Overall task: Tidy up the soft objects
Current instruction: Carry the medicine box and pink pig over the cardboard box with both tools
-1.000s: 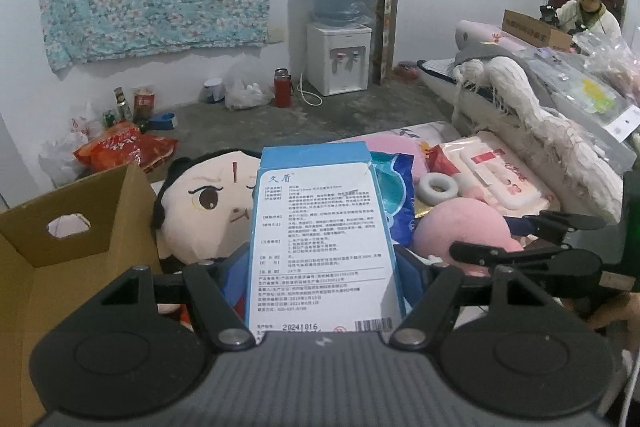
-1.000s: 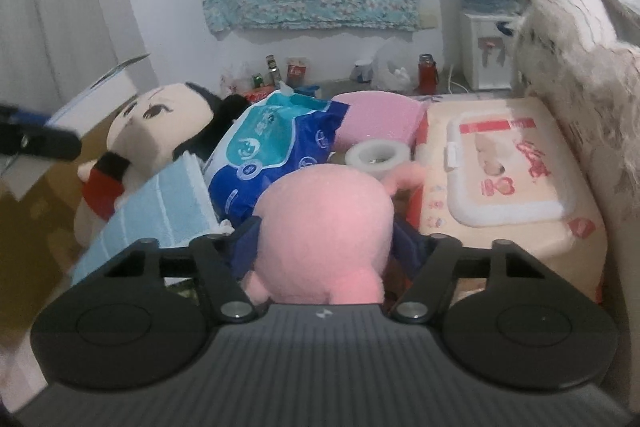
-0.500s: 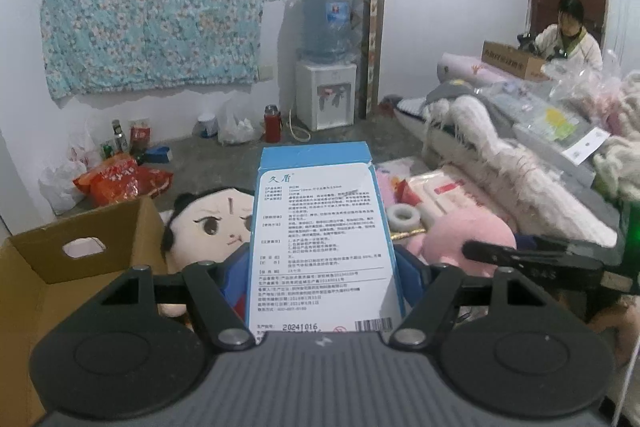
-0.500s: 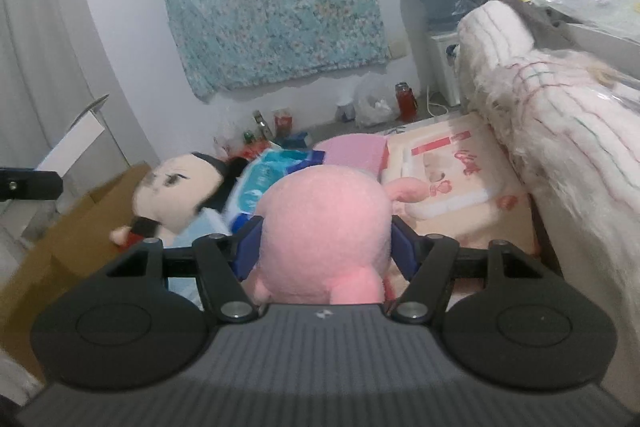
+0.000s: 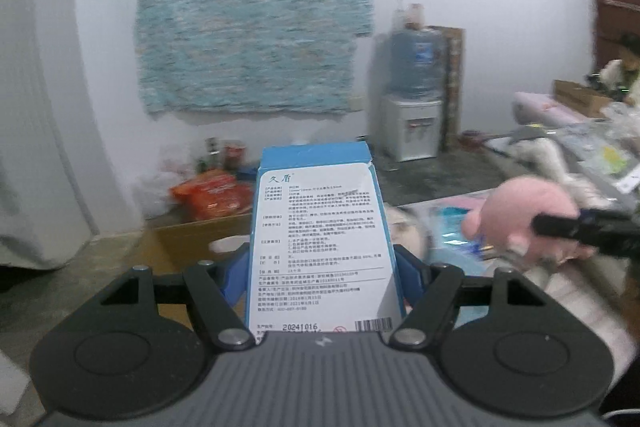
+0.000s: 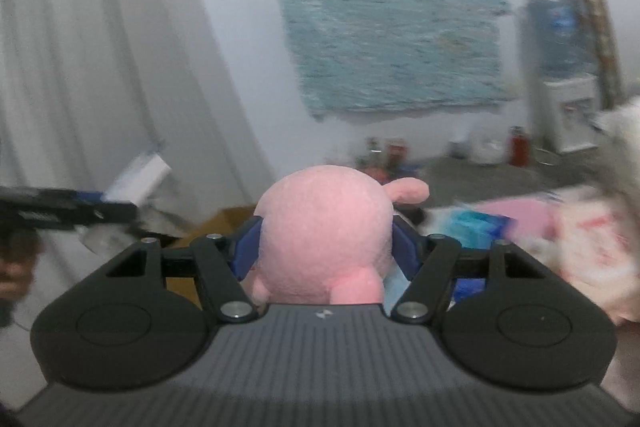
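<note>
Right wrist view: pink plush [image 6: 324, 239] hides tool [image 6: 325, 247] tips; background blurred.

Your left gripper [image 5: 320, 267] clamps the blue box [image 5: 320, 239] upright between its jaws (pink plush [image 5: 528, 223] off right).

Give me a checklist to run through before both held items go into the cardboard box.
1. Left hand-held gripper shut on the blue box: ok.
2. Right hand-held gripper shut on the pink plush: ok.
3. Both items lifted clear of the pile: ok.
4. Cardboard box in sight below the left load: ok.
5. Room inside the cardboard box: cannot tell, its inside is hidden.
6. Clear gap between the two grippers: cannot tell, frames are blurred.
</note>
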`<state>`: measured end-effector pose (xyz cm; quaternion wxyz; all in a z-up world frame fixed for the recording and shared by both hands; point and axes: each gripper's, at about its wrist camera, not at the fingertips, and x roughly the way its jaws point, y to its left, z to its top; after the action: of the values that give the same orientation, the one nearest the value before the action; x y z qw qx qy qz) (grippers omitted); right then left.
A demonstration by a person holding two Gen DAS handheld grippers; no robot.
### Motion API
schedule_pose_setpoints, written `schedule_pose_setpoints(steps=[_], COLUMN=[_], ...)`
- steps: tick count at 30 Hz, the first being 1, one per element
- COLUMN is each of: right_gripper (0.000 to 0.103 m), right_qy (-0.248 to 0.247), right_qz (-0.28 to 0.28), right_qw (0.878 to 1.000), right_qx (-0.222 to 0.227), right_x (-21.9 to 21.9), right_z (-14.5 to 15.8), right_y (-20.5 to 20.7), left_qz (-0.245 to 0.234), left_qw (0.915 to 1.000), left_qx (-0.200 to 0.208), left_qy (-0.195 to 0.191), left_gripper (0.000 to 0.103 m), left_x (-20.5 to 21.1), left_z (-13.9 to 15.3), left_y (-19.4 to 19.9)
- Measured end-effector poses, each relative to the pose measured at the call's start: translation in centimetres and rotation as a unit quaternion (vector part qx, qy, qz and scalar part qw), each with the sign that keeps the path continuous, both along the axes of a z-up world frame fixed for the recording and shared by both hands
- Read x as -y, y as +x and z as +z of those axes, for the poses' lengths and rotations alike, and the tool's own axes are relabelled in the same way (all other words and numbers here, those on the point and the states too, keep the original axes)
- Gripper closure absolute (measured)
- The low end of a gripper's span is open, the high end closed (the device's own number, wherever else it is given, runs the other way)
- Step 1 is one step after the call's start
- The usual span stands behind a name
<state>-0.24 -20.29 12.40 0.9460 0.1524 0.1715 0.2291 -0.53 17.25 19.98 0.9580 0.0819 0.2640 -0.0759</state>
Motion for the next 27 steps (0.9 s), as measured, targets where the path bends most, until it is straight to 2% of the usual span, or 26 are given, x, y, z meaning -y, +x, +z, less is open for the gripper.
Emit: schedule_pose_setpoints(steps=[3,6,10,12,14,16,17,20,22,23,25,27], right_gripper=[0.037,0.037,0.036,0.037,0.037,0.036,0.037,0.036,0.036,0.036,0.036,0.036], right_qy=[0.000,-0.005,-0.014,-0.028,-0.053,-0.078,-0.085,-0.110,-0.111,-0.116,-0.135,-0.156], right_qz=[0.035,0.057,0.074,0.081,0.075,0.072,0.072,0.059,0.066,0.072,0.068,0.071], right_qw=[0.999,0.998,0.997,0.995,0.994,0.993,0.992,0.989,0.989,0.987,0.985,0.981], right_qx=[0.001,-0.006,-0.037,-0.053,-0.058,-0.056,-0.059,-0.074,-0.077,-0.082,-0.088,-0.094], right_x=[-4.5,-9.2,-16.5,-20.2,-23.5,-26.1,-27.1,-29.1,-29.7,-30.1,-30.4,-31.0], right_z=[1.8,2.7,2.7,2.3,1.9,1.4,1.1,0.2,-0.7,-1.3,-1.9,-2.5], right_y=[2.1,4.9,10.1,13.0,15.3,17.2,18.1,20.4,21.5,22.2,23.1,23.7], left_qz=[0.027,0.044,0.041,0.058,0.089,0.085,0.083,0.095,0.095,0.100,0.093,0.090], left_qw=[0.9994,0.9973,0.9926,0.9881,0.9833,0.9829,0.9822,0.9806,0.9805,0.9801,0.9772,0.9734], left_qx=[-0.014,-0.031,-0.067,-0.094,-0.133,-0.145,-0.146,-0.159,-0.159,-0.154,-0.144,-0.140], left_qy=[0.019,0.050,0.092,0.107,0.086,0.075,0.083,0.063,0.066,0.075,0.126,0.157], left_gripper=[0.030,0.030,0.030,0.030,0.030,0.030,0.029,0.029,0.029,0.029,0.029,0.023], left_x=[-3.2,-5.9,-8.9,-10.0,-11.5,-12.2,-12.2,-13.5,-13.6,-13.4,-12.3,-11.7], left_z=[-0.7,-2.7,-6.9,-9.4,-11.6,-12.8,-13.4,-14.8,-15.5,-15.7,-16.5,-17.4], left_y=[1.5,4.3,10.2,13.6,17.0,19.2,20.0,21.5,22.5,22.7,23.2,23.5])
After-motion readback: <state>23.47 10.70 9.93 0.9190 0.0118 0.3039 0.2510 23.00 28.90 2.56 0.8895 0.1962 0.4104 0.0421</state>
